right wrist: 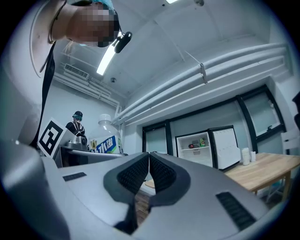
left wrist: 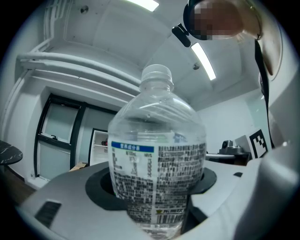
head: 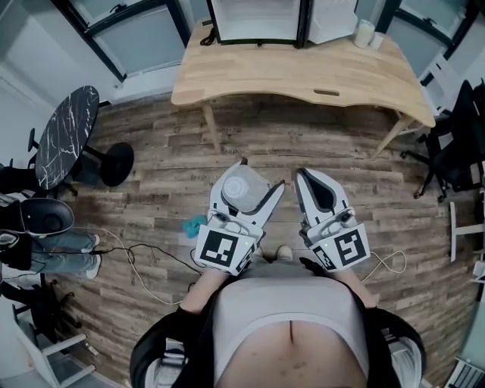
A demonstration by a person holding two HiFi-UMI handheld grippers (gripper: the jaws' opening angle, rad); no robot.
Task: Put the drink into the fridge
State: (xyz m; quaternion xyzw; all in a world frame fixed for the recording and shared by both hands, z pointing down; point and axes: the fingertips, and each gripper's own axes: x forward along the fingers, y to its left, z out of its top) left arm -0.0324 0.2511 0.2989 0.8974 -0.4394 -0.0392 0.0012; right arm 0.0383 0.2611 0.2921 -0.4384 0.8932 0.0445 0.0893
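Observation:
A clear plastic bottle with a printed label (head: 241, 188) stands upright between the jaws of my left gripper (head: 258, 180), which is shut on it. In the left gripper view the bottle (left wrist: 157, 159) fills the middle, its cap on, the pads (left wrist: 101, 187) pressing its lower part. My right gripper (head: 307, 178) is beside it, shut, with nothing in it; its ridged pads (right wrist: 161, 176) meet. A small white fridge (head: 254, 19) stands on the wooden table (head: 303, 72) ahead with its door (right wrist: 226, 145) swung open and shelves (right wrist: 199, 147) showing a few items. Both grippers are well short of the table.
White cups or rolls (head: 365, 32) sit on the table's right end. A black marble round table (head: 67, 135) is at the left, a dark chair (head: 458, 144) at the right. Cables (head: 144, 261) trail on the wood floor. A seated person's legs (head: 53, 254) show at the far left.

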